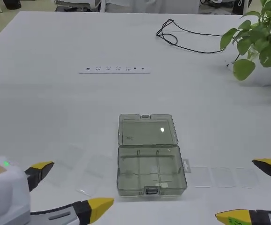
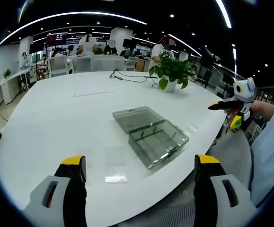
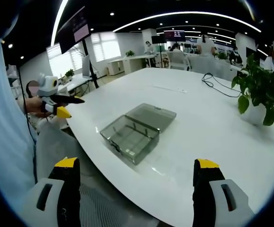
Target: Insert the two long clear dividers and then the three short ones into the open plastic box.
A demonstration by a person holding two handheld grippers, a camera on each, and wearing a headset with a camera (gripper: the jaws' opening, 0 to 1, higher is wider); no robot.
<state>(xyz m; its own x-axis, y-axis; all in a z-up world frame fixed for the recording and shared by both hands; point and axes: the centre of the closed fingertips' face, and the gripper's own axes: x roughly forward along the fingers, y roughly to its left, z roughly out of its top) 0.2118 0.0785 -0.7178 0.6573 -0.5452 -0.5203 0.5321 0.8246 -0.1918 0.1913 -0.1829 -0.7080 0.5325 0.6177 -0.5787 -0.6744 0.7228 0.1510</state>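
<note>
Progress looked to be at the very start. The open plastic box (image 1: 149,168) sat close to the near edge of the surface (image 1: 55,103), its lid (image 1: 148,130) folded flat toward the far edge. Faint lines crossed its inside, but I could not tell whether they were slot ribs or panels. Two long clear dividers (image 1: 94,165) seemed to lie flat just left of the box, hard to make out against the white. Three short dividers (image 1: 223,177) lay in a row just right of it. The left hand-held gripper (image 1: 70,185) and the right hand-held gripper (image 1: 247,189) hovered at the near edge, jaws spread wide and holding nothing. All five insertions appeared left to do.
</note>
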